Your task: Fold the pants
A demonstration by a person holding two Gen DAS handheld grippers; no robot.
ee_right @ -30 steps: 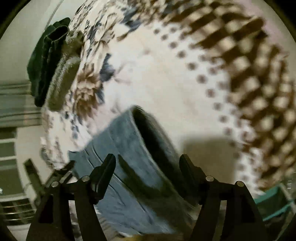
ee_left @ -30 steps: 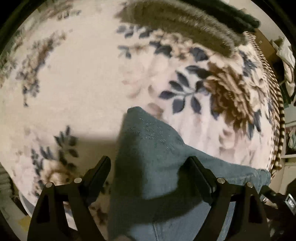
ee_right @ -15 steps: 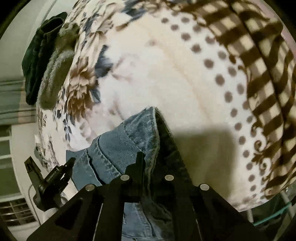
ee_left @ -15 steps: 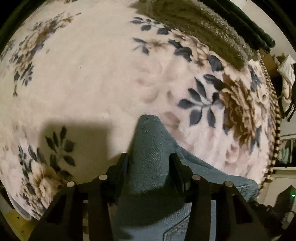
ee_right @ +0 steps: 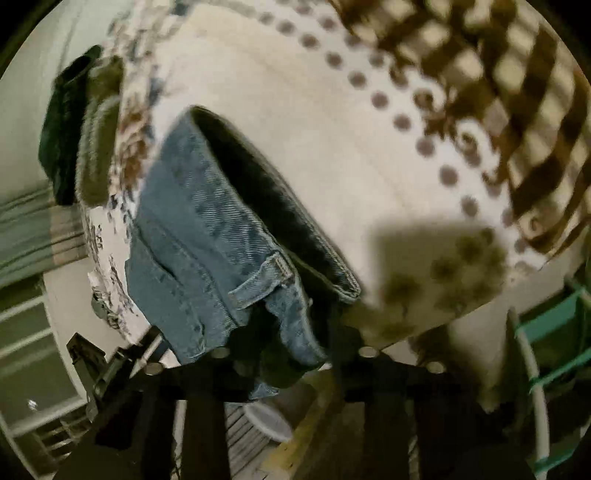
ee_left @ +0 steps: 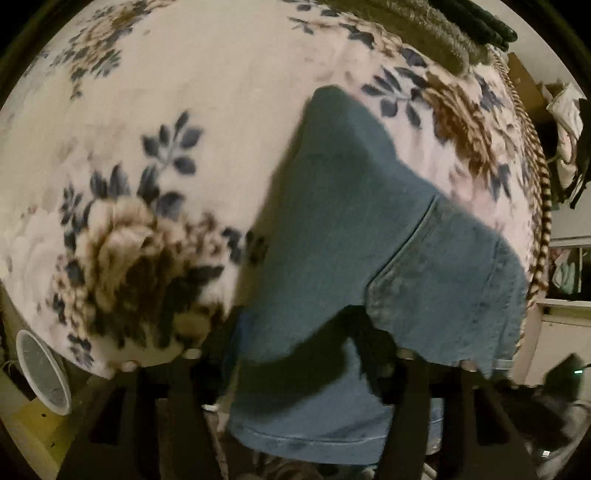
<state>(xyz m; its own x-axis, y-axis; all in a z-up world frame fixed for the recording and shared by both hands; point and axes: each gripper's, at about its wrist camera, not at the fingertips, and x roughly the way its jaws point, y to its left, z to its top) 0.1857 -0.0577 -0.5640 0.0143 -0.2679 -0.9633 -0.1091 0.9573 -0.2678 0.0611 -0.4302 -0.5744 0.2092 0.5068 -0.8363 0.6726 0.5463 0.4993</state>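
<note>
Blue denim pants [ee_left: 354,236] lie on a floral blanket [ee_left: 184,92] and hang over its near edge. My left gripper [ee_left: 295,332] is shut on the pants' near edge, with cloth draped over the fingers. In the right wrist view the pants [ee_right: 207,229] show the waistband and a belt loop. My right gripper [ee_right: 291,350] is shut on the waistband corner, held off the blanket's edge. The other gripper shows at the lower left of that view [ee_right: 110,365].
Folded dark and grey-green clothes [ee_left: 443,33] lie at the blanket's far edge. The blanket has a brown checked border [ee_right: 498,92]. A white round tub [ee_left: 40,373] stands below the near left edge. A teal basket [ee_right: 554,332] stands at the right.
Both grippers, shut on the pants, have pulled back toward the blanket's near edge. The pants have slid with them and now hang partly over the edge. Before that, both closed.
</note>
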